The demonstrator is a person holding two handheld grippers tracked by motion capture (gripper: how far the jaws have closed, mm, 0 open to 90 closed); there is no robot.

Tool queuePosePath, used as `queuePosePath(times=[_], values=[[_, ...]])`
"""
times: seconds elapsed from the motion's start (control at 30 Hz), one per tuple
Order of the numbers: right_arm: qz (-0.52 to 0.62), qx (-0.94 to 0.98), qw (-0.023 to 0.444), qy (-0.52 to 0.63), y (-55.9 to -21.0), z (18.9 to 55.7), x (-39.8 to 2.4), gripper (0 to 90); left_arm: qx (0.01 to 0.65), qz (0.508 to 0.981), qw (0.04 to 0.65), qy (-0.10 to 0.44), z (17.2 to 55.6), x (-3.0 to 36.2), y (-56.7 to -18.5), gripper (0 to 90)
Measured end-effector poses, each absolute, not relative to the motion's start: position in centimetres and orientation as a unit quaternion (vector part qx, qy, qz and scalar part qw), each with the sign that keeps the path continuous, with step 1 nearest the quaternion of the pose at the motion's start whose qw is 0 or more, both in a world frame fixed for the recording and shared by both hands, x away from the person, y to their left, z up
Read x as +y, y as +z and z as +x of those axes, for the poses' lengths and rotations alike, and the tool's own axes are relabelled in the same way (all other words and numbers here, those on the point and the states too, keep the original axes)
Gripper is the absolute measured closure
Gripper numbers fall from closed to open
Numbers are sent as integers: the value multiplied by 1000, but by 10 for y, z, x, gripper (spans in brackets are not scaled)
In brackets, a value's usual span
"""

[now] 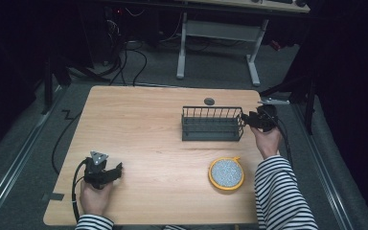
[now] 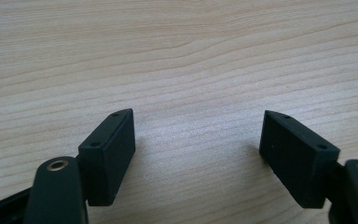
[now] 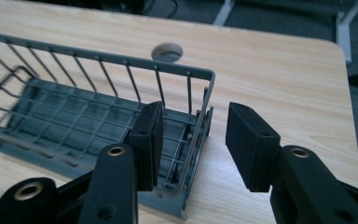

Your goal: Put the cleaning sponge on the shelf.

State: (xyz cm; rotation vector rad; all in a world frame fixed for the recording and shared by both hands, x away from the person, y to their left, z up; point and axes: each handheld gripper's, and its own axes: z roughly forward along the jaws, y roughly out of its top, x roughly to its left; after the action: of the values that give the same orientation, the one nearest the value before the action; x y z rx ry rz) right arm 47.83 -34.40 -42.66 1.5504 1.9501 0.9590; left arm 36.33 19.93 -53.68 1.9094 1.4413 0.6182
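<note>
A dark grey wire basket [image 1: 212,123] stands on the wooden table [image 1: 148,124], right of centre. My right gripper [image 1: 245,118] is at the basket's right end. In the right gripper view this gripper [image 3: 193,140] is open and straddles the basket's end wall [image 3: 200,116], with one jaw inside the basket and the other outside over the table. Nothing lies in the basket [image 3: 98,56]. My left gripper [image 1: 117,168] rests near the table's front left corner. It [image 2: 198,154] is open over bare wood with nothing between its jaws.
A round plate [image 1: 226,173] with a yellow rim and speckled grey centre lies in front of the basket. A grey cable grommet [image 1: 209,101] sits behind the basket, and shows as the grommet [image 3: 168,50] in the right gripper view. A desk frame [image 1: 220,43] stands beyond the table.
</note>
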Motion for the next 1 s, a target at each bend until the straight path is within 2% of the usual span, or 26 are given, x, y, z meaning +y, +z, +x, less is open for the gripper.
queuePosePath(times=[0.23,0.4,0.5,1.0], values=[[585,714,209,323,-438,497,-337,603,550,730,329,236,363,199,-537,272],[585,720,197,316,-443,499,-335,675,550,730,329,236,363,199,-537,272],[587,722,189,313,-446,498,-336,748,550,730,329,236,363,199,-537,271],[571,735,184,315,-446,484,-327,781,550,730,329,236,363,199,-537,271]])
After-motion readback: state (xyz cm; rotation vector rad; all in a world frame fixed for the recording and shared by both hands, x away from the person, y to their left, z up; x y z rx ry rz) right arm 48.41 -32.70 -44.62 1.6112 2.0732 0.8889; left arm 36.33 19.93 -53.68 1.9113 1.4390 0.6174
